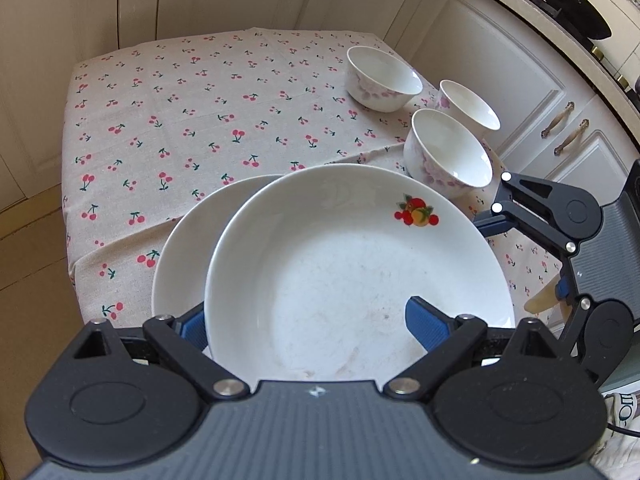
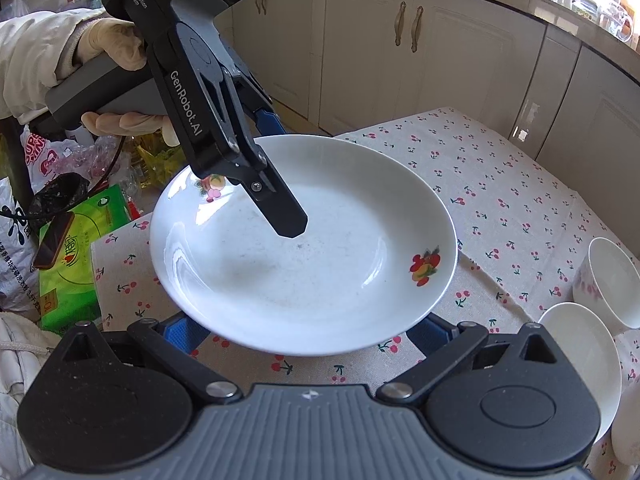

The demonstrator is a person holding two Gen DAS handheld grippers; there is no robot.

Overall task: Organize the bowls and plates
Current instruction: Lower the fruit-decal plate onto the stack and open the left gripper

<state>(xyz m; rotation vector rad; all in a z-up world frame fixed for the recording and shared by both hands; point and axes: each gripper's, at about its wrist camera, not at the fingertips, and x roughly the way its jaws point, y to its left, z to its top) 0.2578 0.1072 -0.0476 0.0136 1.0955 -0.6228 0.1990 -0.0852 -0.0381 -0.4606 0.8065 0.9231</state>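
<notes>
A large white plate with fruit decals is at the near corner of the cherry-print table. My left gripper is open and straddles its rim. One blue pad is over the plate's inside, and the other is hidden behind the rim. A second white plate shows beneath it on the left. My right gripper is open, and the plate covers its fingertips. Three flowered bowls stand at the right edge. I cannot tell whether the plate rests on the cloth.
Cream cabinets ring the table, and a black wok sits on the counter. A green tissue box and plastic bags lie beyond the table's corner. A gloved hand holds the left gripper. A bowl and another white dish stand right.
</notes>
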